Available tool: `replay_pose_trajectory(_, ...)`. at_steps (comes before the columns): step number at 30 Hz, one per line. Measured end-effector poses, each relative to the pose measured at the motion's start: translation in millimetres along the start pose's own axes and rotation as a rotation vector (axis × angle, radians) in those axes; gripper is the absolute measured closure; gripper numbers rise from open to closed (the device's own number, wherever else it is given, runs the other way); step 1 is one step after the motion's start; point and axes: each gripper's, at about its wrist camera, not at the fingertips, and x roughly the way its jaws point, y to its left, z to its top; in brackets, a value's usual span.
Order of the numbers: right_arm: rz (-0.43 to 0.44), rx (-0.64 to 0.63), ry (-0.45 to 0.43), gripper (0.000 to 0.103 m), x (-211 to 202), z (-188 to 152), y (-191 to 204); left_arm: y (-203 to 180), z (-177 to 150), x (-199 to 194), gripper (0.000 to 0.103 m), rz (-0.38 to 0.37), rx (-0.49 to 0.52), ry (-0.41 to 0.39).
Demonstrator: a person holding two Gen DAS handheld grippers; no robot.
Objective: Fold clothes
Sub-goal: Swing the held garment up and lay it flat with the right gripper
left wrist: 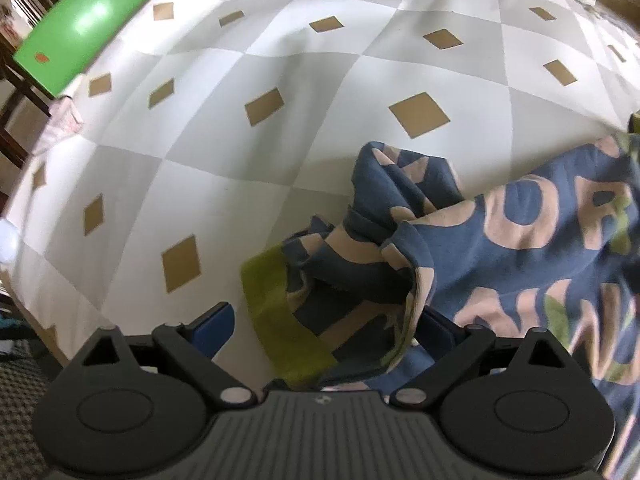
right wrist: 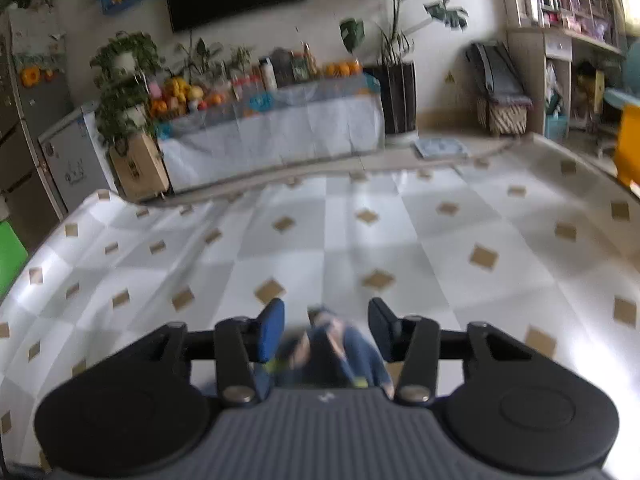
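A blue garment (left wrist: 500, 248) with big pink letters and green trim lies crumpled on the checked tablecloth (left wrist: 240, 120), at the lower right of the left wrist view. Its bunched folds and a green hem sit between the jaws of my left gripper (left wrist: 326, 312). The jaws stand wide apart; the left pad (left wrist: 216, 324) is clear of the cloth and the right pad is half hidden behind it. In the right wrist view my right gripper (right wrist: 326, 304) is open above the table. A blurred bunch of the garment (right wrist: 332, 348) lies between and below its fingers, with gaps on both sides.
The tablecloth (right wrist: 400, 240) stretches far ahead of both grippers. A green seat (left wrist: 80, 28) stands past the table's left edge. Beyond the far edge are a long sideboard (right wrist: 272, 136) with fruit and plants, a wall screen, a potted plant and bookshelves (right wrist: 560, 4).
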Motion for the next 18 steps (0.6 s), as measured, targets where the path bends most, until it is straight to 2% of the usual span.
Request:
replay_pose_trajectory(3,-0.012,-0.018,0.09,0.054,-6,-16,-2,0,-3,-11,0.007,-0.04,0.02,-0.04)
replay_pose_trajectory(9,-0.011,-0.015,0.169,0.052,-27,-43,-1,-13,-21,-38,0.007,-0.14,0.175,-0.114)
replay_pose_trajectory(13,-0.018,-0.052,0.215,0.051,-37,-57,5,-18,-39,-46,0.007,-0.214,0.237,-0.104)
replay_pose_trajectory(18,-0.014,-0.07,0.281,0.051,-55,-78,7,-20,-60,-49,0.007,-0.223,0.284,-0.096)
